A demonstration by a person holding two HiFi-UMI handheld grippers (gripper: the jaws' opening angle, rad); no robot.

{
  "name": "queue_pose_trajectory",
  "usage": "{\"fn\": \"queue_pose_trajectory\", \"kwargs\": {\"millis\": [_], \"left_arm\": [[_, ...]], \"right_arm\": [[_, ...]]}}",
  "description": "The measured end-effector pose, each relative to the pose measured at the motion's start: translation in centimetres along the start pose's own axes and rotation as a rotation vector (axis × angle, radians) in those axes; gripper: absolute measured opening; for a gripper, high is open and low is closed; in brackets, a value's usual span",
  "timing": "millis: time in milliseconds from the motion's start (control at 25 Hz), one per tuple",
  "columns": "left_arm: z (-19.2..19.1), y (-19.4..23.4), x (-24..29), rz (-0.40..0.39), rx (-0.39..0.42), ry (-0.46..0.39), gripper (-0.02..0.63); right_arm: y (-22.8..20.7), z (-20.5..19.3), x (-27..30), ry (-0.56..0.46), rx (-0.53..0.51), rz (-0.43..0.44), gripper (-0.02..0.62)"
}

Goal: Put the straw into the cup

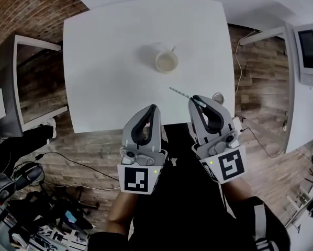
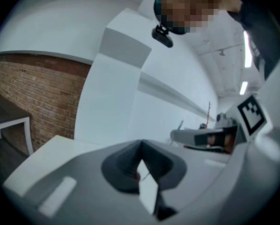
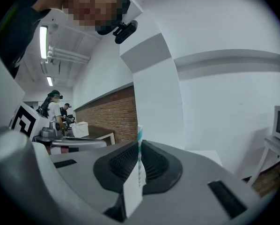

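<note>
two hand-held grippers over the near edge of a white table, the right one holding a straw

the right gripper has its jaws clamped on a thin teal-and-white striped straw, whose free end points up and to the left over the table. the left gripper sits just beside it, jaws pressed together with nothing between them. a pale cup stands upright on the table, apart from the straw's tip and farther from the person

Cup stands on table, beyond the straw.
</note>
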State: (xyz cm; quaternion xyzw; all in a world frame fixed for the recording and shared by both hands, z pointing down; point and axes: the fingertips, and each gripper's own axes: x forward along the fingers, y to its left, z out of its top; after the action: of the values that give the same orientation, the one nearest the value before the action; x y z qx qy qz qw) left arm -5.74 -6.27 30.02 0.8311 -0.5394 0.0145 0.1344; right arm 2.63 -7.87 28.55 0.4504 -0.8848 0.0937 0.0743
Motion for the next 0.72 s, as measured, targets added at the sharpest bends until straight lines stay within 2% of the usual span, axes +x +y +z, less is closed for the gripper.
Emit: {"fn": "queue_pose_trajectory", "kwargs": {"millis": [360, 720], "left_arm": [[-2.3, 0.3, 2.1, -0.002, -0.01, 0.033, 0.003], [-3.0, 0.4, 4.2, 0.008, -0.035, 0.023, 0.004]], "right_arm": [[-2.0, -1.5, 1.8, 0.001, 0.024, -0.01, 0.023], [-3.5, -2.1, 3.5, 0.005, 0.013, -0.016, 0.023]]}}
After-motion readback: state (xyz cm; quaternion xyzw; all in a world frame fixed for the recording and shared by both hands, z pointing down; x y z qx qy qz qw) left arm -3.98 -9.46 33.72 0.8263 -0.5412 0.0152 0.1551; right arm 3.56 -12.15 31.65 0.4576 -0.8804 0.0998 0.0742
